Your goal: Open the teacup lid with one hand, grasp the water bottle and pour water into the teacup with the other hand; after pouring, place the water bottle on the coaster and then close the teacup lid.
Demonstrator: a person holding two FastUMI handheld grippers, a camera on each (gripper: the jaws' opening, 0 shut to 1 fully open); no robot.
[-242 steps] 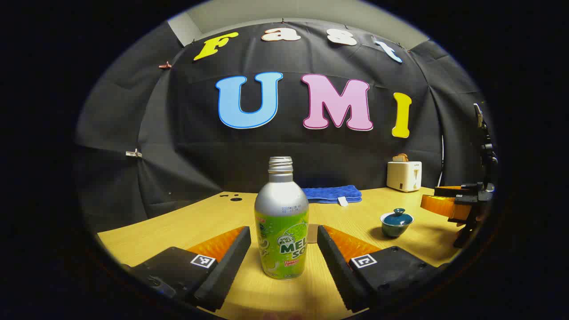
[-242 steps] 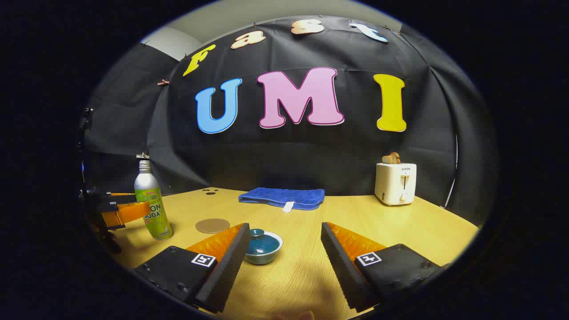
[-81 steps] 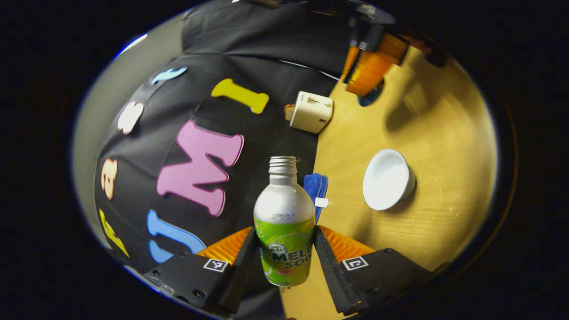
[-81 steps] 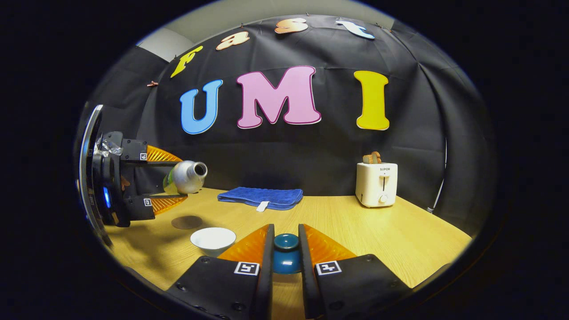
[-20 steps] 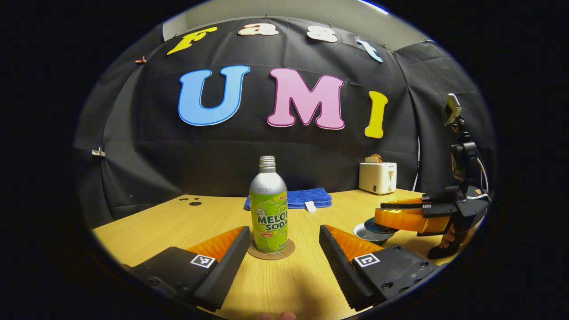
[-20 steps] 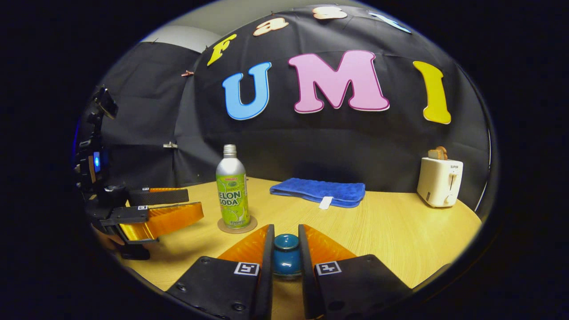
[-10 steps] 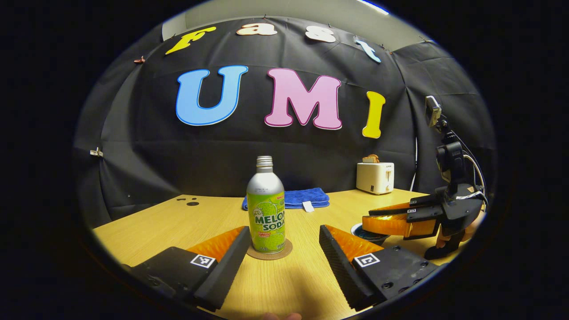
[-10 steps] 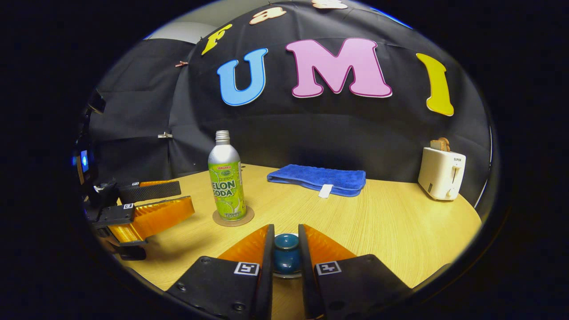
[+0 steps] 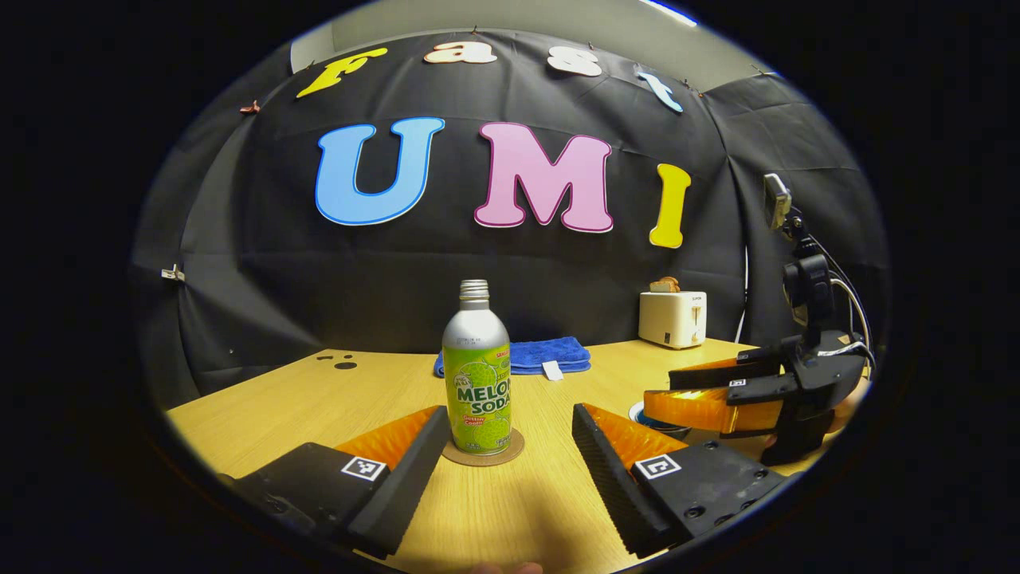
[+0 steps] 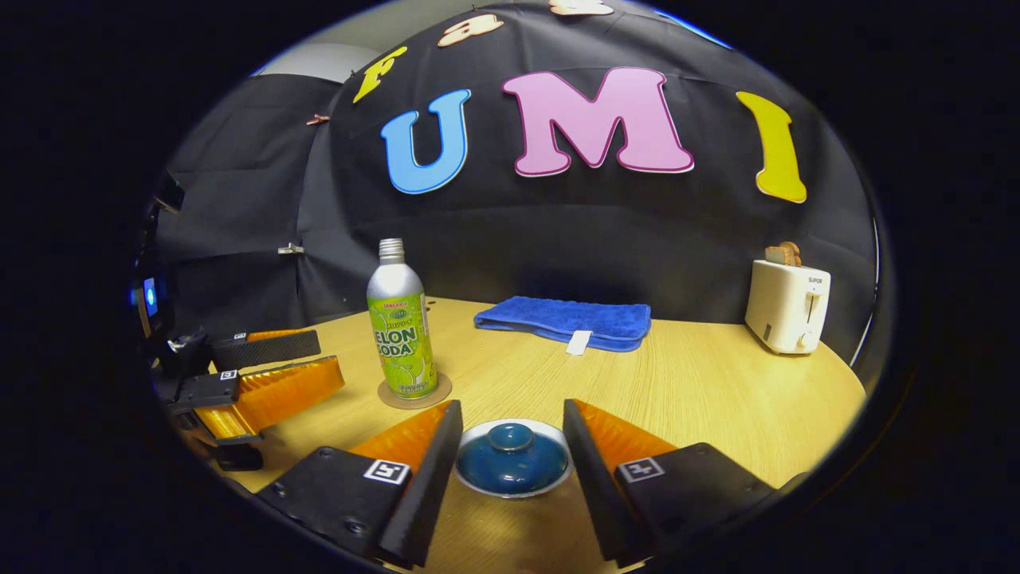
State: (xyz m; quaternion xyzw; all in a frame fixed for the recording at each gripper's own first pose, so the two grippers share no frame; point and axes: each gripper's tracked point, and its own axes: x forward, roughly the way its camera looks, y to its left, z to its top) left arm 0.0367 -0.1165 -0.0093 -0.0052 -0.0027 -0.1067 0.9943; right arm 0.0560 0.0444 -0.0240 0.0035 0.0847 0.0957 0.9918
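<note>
Bottle [image 9: 476, 375] upright on coaster [image 9: 484, 449]; lid [image 10: 511, 459] seated on teacup [image 10: 514, 487]. Left gripper [image 9: 508, 446] spread wide, empty. Right gripper [image 10: 510, 446] parted, flanking lid, not touching.

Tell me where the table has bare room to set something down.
Bare wood lies between the towel, the toaster and the lidded teacup. Also left of the bottle toward the table edge. It is crowded around the bottle, coaster and both hand-held grippers.
</note>
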